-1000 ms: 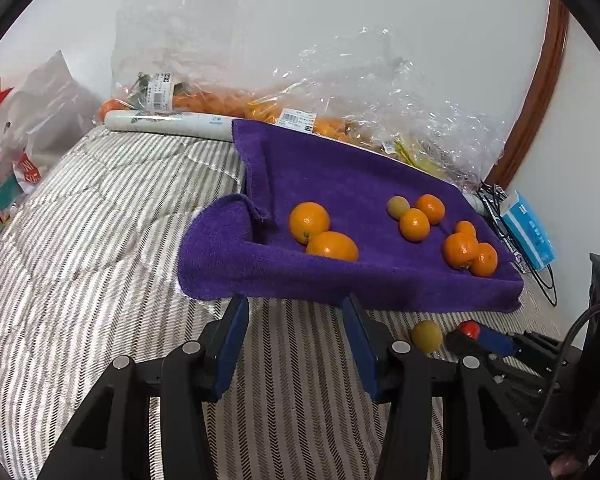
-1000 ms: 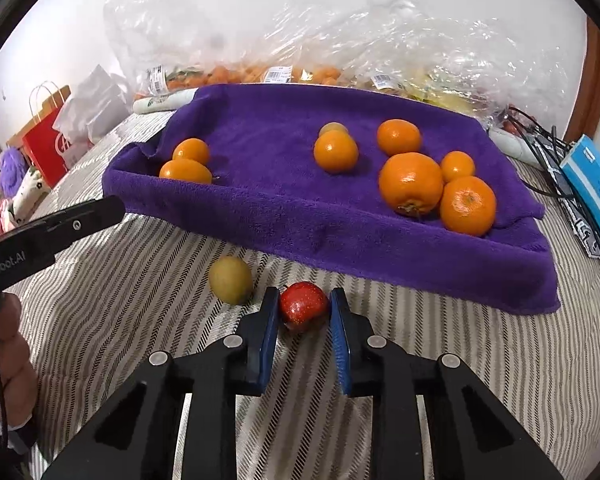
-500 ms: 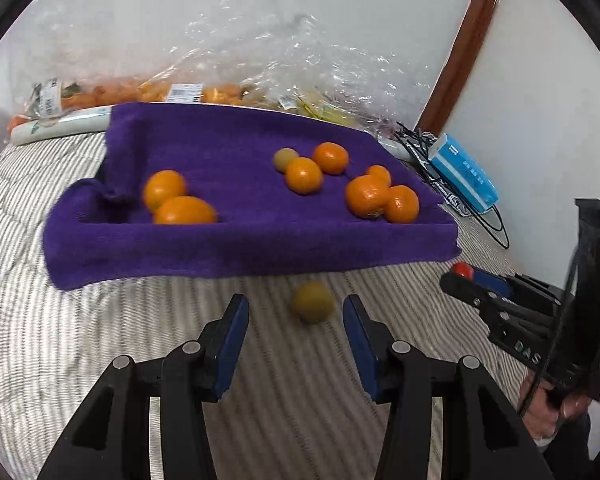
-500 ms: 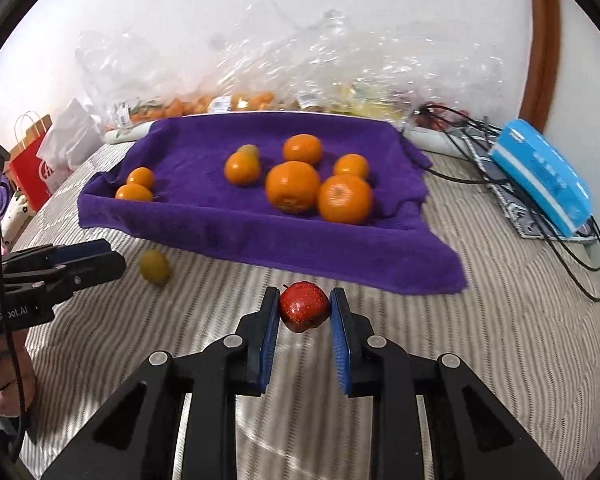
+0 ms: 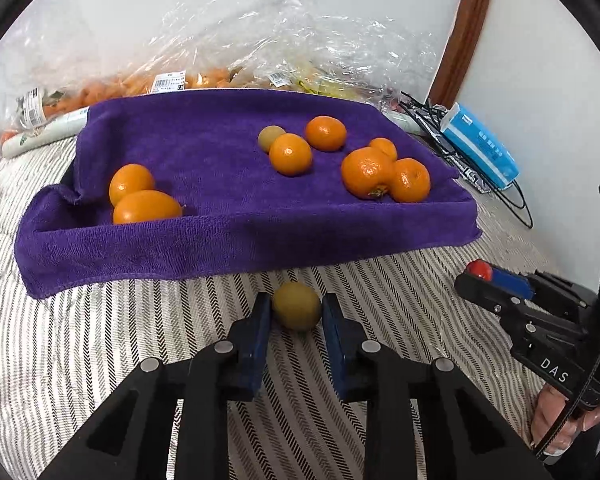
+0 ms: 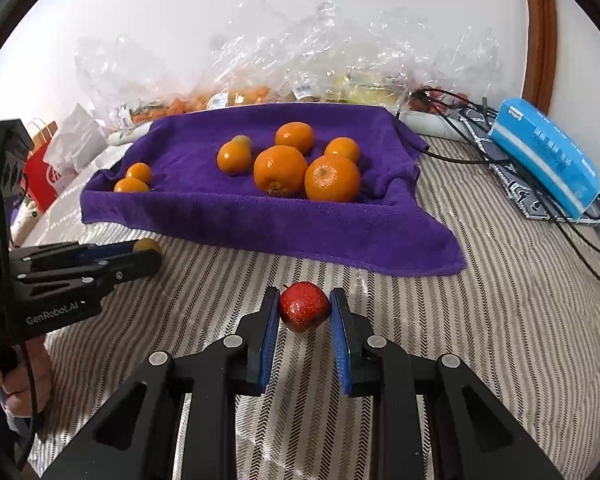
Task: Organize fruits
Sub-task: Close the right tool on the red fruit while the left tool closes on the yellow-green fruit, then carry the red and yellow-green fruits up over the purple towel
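While the yellow-green fruit (image 5: 297,306) sits clamped between left jaws; red fruit (image 6: 304,306) between right.

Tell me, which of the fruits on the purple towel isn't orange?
The small greenish-yellow fruit at the back of the purple towel, tucked behind an orange. Every other fruit on the towel is bright orange.

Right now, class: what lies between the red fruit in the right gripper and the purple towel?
Only bare striped bedcover separates the red fruit from the purple towel; the right wrist view shows it.
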Tool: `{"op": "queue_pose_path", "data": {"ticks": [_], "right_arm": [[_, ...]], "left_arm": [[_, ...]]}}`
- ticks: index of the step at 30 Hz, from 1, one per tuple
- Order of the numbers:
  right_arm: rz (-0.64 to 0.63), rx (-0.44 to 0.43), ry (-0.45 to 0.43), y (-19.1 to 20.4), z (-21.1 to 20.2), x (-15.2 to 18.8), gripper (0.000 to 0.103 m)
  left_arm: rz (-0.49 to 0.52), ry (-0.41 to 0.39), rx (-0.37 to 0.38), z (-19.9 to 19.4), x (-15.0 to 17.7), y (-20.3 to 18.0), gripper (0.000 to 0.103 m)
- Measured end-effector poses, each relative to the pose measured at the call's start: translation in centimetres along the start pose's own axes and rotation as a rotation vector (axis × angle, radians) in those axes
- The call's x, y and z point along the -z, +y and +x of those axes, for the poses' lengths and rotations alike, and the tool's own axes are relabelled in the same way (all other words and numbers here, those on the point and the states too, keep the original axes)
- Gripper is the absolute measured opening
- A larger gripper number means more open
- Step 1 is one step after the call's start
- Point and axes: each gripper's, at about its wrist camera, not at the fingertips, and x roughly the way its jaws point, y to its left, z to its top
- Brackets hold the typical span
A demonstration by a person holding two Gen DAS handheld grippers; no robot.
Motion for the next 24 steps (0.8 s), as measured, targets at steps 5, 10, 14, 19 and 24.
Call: {"op": "queue_pose_path", "data": {"ticks": [5,10,14,19,24], "right_arm": [[0.006,-0.005,0.013,0.0,0.3,0.0,0.025],[0.014,-0.008,0.005,-0.1,0.1,0.0,0.025],[0.035,-0.017,-0.007,-0.5,-0.1,0.1,0.025],[0.042,-0.011,-0.013,-0.5,-0.2,0.1,0.025],[0.064,-0.014,-0.033,-0.6,-0.6,0.1,0.025]], "left_arm": [[-0.019,-0.003,0.011,0.1,-0.1,0.2,0.025],[-0.049,-0.041,0.057,-0.5,0.1,0.5,0.025],[-0.07,-0.093,0.089,-1.5,0.2,0.9,0.025],[-0.083,-0.124,0.1,-2.0,0.2,1.0,0.025],[-0.068,-0.149,0.093,-2.5,0.2,0.8,0.025]]}}
